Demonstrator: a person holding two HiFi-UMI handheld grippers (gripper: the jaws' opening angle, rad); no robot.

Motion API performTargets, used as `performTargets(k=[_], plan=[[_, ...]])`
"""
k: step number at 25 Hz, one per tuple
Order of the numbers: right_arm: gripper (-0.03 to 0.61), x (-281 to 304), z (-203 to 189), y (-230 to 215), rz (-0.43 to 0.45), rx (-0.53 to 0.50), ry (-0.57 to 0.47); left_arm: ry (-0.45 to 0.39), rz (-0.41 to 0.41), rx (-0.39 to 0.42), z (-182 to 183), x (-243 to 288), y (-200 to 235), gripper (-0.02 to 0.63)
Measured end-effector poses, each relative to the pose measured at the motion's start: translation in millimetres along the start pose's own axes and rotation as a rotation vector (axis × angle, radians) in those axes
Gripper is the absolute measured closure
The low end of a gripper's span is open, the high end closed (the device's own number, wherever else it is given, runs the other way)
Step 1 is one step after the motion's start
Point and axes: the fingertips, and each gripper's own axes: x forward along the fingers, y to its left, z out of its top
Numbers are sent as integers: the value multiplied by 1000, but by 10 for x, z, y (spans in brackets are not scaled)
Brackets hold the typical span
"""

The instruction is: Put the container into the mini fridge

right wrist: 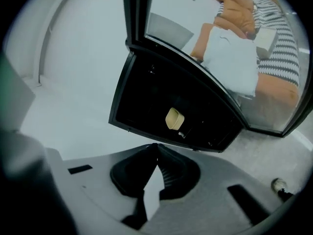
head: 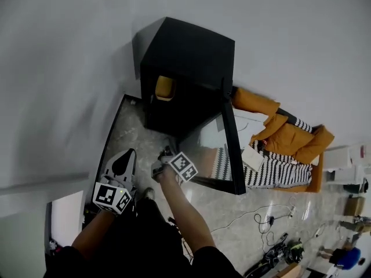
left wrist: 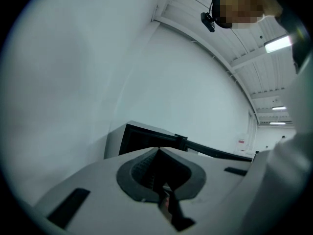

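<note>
The black mini fridge stands against the white wall with its glass door swung open to the right. A yellow container sits inside it, small in the dark interior in the right gripper view. My left gripper is shut and empty, held low in front of the fridge; its jaws meet with the fridge beyond them. My right gripper is beside it, near the door's lower edge, also shut with nothing between its jaws. Both are well apart from the container.
An orange sofa with a black-and-white striped blanket lies right of the fridge, reflected in the door glass. Cables and gear lie on the floor at lower right. White boxes stand at the far right.
</note>
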Motion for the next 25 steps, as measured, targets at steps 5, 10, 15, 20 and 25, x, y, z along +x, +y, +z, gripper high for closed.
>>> performTargets(k=[5,10,15,20,25], plan=[[577,-255,-177,147,-45,-94,46,2,-9,17,-24,-236,77,609],[578,-446,-232,439,-64,-286,74,17,-4,24,145,-451,213,609],[577,-713,-327,804,-79,-481,64,0,-15,41,201,-674,410,609],[577,-1083,-497,1174,-62,-638,42,0,-21,50,270,-853,475,609],[577,-1498,-626,1394,-51,-737,-4,-9,-42,48,333,-1038,438,609]])
